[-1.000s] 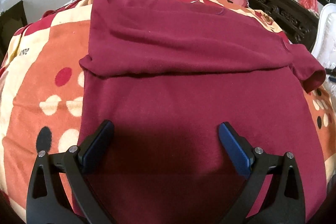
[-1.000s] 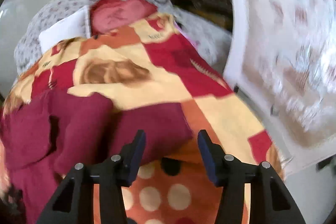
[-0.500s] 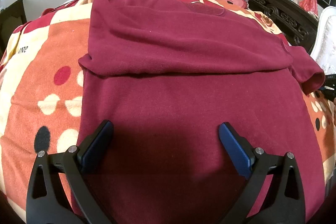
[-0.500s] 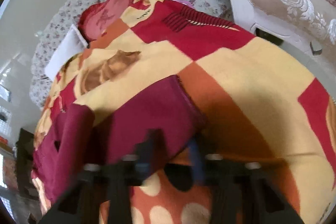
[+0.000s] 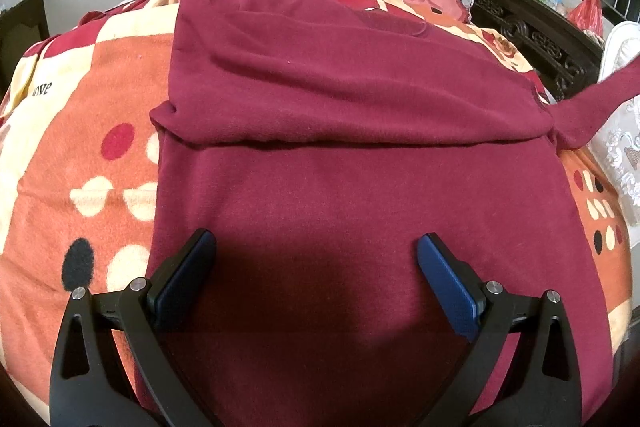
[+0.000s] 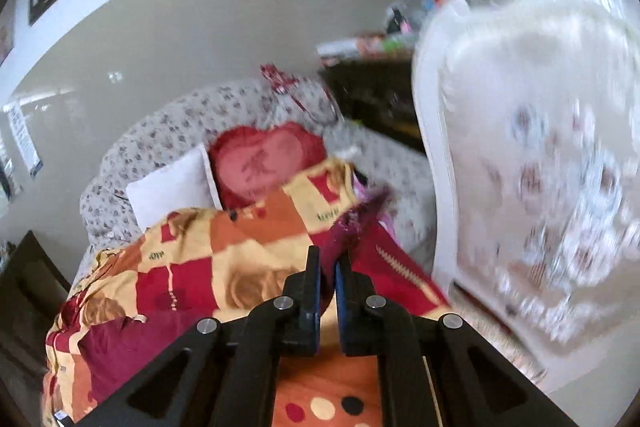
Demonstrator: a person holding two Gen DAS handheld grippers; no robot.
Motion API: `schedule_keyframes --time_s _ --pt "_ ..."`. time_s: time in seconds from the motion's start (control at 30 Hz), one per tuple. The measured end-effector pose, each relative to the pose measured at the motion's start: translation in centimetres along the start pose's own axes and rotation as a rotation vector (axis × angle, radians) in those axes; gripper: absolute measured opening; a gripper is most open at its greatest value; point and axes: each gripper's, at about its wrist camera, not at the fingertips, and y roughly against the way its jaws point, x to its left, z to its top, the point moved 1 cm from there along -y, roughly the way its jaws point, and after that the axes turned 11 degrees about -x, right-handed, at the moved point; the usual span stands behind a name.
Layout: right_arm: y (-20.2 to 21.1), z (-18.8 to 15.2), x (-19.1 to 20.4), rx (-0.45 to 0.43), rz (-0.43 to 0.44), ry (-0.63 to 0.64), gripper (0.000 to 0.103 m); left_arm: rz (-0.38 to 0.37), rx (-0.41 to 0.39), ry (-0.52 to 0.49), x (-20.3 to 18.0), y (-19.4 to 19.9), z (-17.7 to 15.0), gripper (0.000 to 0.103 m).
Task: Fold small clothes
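The big dark red shirt lies flat on the bed blanket, one side already folded in. My left claw hangs wide open over the near part, holding nothing. My right claw is pinched tight on the sleeve, which is up in the air. I think a hard pull could drag the whole shirt crooked, or the thin sleeve could slip out. I see no boxes or baskets here.
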Motion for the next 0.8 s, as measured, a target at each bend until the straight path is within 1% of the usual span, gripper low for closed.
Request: schedule_keyframes --time_s 0.1,0.13,0.17,0.27,0.37,0.47,0.53,0.57,0.6,0.63,0.67,0.7,0.73,0.77,0.8 --pt "-0.4 -0.9 3.8 0.026 0.083 0.029 0.006 -0.003 0.0 0.003 0.0 0.0 0.0 0.101" --pt "-1.1 -2.1 6.0 0.05 0.125 0.051 0.006 -0.004 -0.001 0.004 0.0 0.0 0.0 0.101" --pt "-1.6 -3.0 7.3 0.07 0.151 0.058 0.006 -0.005 -0.001 0.006 0.0 0.1 0.0 0.101" --pt "-4.0 -7.8 13.3 0.152 0.252 0.09 0.006 -0.013 -0.004 0.014 0.2 0.2 0.0 0.101" --pt "-5.9 -13.7 20.5 0.238 0.365 0.132 0.006 -0.021 -0.007 0.023 0.4 0.3 0.0 0.101" --pt "-7.1 -19.3 26.4 0.314 0.437 0.186 0.006 -0.025 -0.008 0.028 0.4 0.3 0.0 0.101" --pt "-7.7 -23.1 29.3 0.36 0.461 0.229 0.006 -0.029 -0.009 0.032 0.5 0.3 0.0 0.101" --pt "-8.1 -25.0 30.4 0.38 0.46 0.256 0.006 -0.03 -0.01 0.033 0.6 0.4 0.0 0.101" --pt "-8.6 -26.2 31.1 0.386 0.441 0.279 0.006 -0.031 -0.01 0.034 0.6 0.4 0.0 0.101" --pt "-9.0 -27.8 31.6 0.399 0.4 0.32 0.006 -0.032 -0.01 0.035 0.6 0.4 0.0 0.101" --pt "-9.5 -28.7 31.7 0.42 0.383 0.334 0.01 -0.032 -0.01 0.035 0.6 0.4 0.0 0.101" --pt "-10.0 -29.8 31.6 0.465 0.367 0.337 0.015 -0.032 -0.01 0.035 0.6 0.4 0.0 0.101" --pt "-10.1 -30.5 31.2 0.507 0.367 0.319 0.025 -0.032 -0.01 0.035 0.6 0.4 0.0 0.101" --pt "-9.9 -30.5 30.9 0.505 0.379 0.31 0.031 -0.032 -0.01 0.035 0.6 0.4 0.0 0.101" --pt "-9.0 -30.3 30.5 0.482 0.379 0.324 0.035 -0.032 -0.01 0.035 0.6 0.4 0.0 0.101"
